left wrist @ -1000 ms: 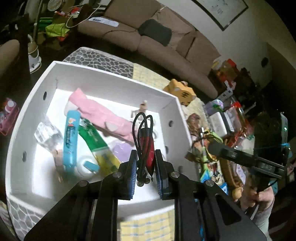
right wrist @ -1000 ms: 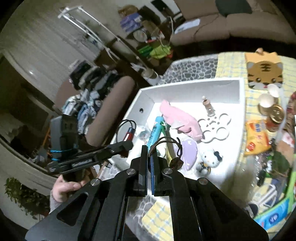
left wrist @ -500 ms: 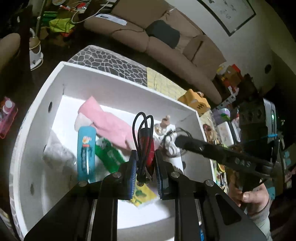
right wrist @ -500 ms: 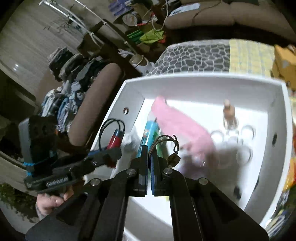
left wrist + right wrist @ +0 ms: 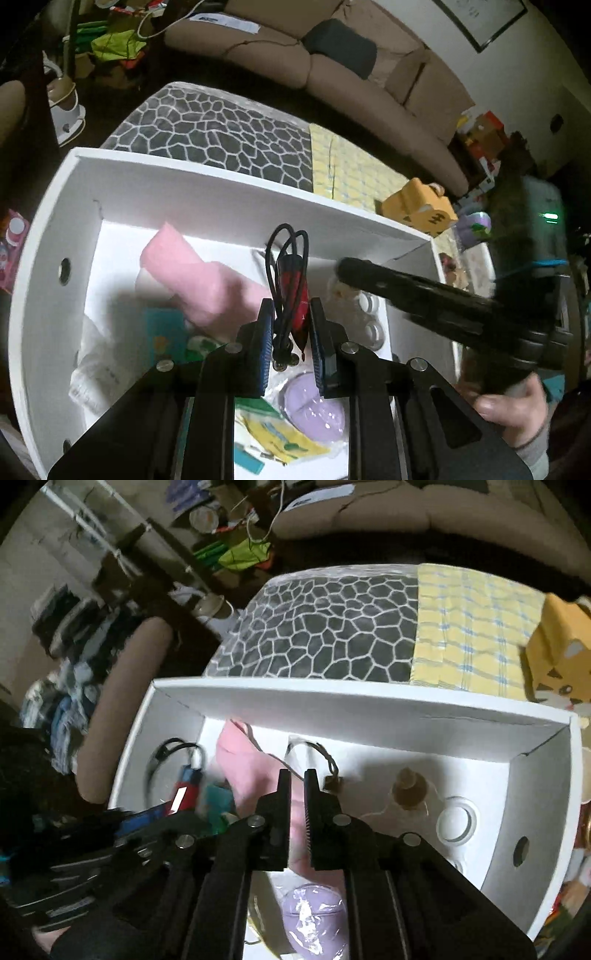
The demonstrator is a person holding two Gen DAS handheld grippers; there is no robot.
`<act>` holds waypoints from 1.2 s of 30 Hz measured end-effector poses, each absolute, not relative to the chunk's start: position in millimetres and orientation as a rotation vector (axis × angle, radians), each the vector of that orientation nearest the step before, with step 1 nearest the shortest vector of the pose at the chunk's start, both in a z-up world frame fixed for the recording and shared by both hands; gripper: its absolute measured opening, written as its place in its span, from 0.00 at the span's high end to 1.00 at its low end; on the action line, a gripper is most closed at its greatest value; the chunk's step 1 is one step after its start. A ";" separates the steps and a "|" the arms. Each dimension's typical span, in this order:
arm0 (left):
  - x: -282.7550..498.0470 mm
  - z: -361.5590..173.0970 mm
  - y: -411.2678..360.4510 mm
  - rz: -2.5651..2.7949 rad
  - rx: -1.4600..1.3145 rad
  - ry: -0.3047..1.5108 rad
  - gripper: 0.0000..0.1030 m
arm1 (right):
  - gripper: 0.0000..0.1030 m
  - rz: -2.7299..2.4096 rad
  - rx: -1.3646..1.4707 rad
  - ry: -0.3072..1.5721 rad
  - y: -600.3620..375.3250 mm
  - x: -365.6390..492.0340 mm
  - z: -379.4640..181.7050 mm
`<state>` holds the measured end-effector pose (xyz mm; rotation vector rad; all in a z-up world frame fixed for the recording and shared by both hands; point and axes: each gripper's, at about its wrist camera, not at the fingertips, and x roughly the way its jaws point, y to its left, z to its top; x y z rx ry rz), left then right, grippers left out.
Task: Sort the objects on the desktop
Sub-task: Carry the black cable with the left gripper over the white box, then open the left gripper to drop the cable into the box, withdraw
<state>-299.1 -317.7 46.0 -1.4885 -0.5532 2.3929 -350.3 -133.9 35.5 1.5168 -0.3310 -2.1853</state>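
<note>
My left gripper is shut on a red cable plug with a black looped cord, held over the white box. My right gripper hangs over the same box, its jaws opening with a narrow gap. A dark cord loop with a small brown pendant sits just past its tips, not pressed by the pads. A pink pouch, a purple round case, a small brown bottle and a white ring holder lie in the box. The right gripper shows blurred in the left wrist view.
The box stands on a grey pebble-patterned mat beside a yellow checked cloth. An orange tiger box is past the far right corner. A teal tube and crumpled plastic lie at the box's left. A sofa is behind.
Both grippers have come lower and further in over the box. The right jaws have parted a little and the cord loop now lies ahead of their tips. The left grip is unchanged.
</note>
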 end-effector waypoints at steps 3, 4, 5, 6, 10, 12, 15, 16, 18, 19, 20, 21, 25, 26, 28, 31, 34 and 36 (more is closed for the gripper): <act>-306.2 41.9 -309.8 2.383 -1.499 -0.542 0.83 | 0.86 -2.194 1.462 -0.322 -118.8 -341.1 54.8; -308.6 40.7 -307.7 2.376 -1.505 -0.545 0.83 | 0.84 -2.192 1.449 -0.320 -114.3 -337.5 60.5; -310.9 39.4 -305.1 2.374 -1.513 -0.543 0.83 | 0.81 -2.188 1.436 -0.318 -109.0 -333.3 66.8; -313.3 38.1 -300.6 2.370 -1.518 -0.538 0.83 | 0.78 -2.187 1.417 -0.321 -101.9 -328.1 74.9; -321.1 37.2 -283.6 2.343 -1.527 -0.535 0.83 | 0.74 -2.181 1.363 -0.339 -79.1 -311.6 93.4; -327.6 36.3 -273.7 2.338 -1.535 -0.526 0.83 | 0.74 -2.174 1.354 -0.352 -68.6 -304.3 96.7; -338.6 30.2 -261.4 2.329 -1.564 -0.521 0.83 | 0.74 -2.160 1.357 -0.360 -57.0 -295.1 96.0; -342.2 26.6 -259.2 2.333 -1.582 -0.524 0.81 | 0.74 -2.157 1.357 -0.363 -53.6 -292.9 95.7; -345.6 21.9 -258.1 2.333 -1.595 -0.534 0.77 | 0.74 -2.152 1.361 -0.366 -46.1 -289.6 94.5; -346.5 20.8 -259.2 2.347 -1.605 -0.535 0.76 | 0.74 -2.150 1.361 -0.367 -43.8 -288.8 93.9; -347.3 20.5 -260.8 2.354 -1.606 -0.542 0.76 | 0.74 -2.147 1.363 -0.368 -41.2 -288.5 92.9; -347.7 20.6 -262.3 2.356 -1.602 -0.550 0.75 | 0.74 -2.148 1.362 -0.368 -38.1 -287.8 92.5; -344.5 28.9 -269.3 2.394 -1.582 -0.538 0.74 | 0.74 -2.144 1.353 -0.387 -29.8 -285.3 91.5; -343.5 31.4 -271.5 2.400 -1.582 -0.535 0.74 | 0.74 -2.140 1.351 -0.392 -28.1 -284.9 91.0; -341.4 37.5 -278.3 2.419 -1.571 -0.530 0.74 | 0.74 -2.139 1.351 -0.392 -25.7 -281.9 91.1; -335.5 46.3 -289.0 2.442 -1.560 -0.522 0.74 | 0.74 -2.133 1.352 -0.386 -22.8 -276.7 90.8; -325.8 53.9 -297.9 2.469 -1.557 -0.480 0.74 | 0.74 -2.130 1.354 -0.377 -22.4 -272.5 91.4; -317.4 57.9 -301.7 2.488 -1.559 -0.435 0.74 | 0.74 -2.120 1.351 -0.373 -25.4 -269.6 92.3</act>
